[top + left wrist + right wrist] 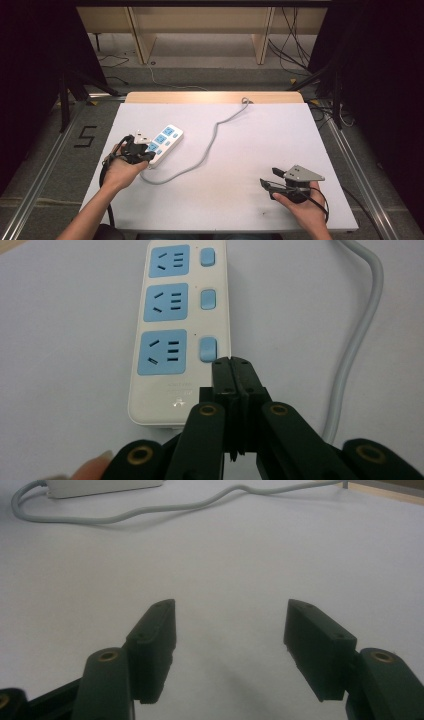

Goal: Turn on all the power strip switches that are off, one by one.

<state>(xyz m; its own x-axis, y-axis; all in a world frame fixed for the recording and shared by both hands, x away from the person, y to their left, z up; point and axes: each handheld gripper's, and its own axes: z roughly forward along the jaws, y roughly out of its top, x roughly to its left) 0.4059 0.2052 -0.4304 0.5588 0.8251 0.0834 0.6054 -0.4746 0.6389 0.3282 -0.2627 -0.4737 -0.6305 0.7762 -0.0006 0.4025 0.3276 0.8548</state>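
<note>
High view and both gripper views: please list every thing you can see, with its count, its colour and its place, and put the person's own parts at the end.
Power strip: one, white with three blue sockets and three blue switches, left part of the table.
Cord: one, grey, runs from the strip's near end in a curve to the table's far edge.
Table: one, white top with a wooden far edge, centre.
Shelf unit: one, light wood, on the floor behind the table.
Left gripper: one, black, jaws closed, tips at the strip's nearest switch.
Right gripper: one, black, jaws apart above bare table.
Hands: two, left, right, each holding a gripper.
</note>
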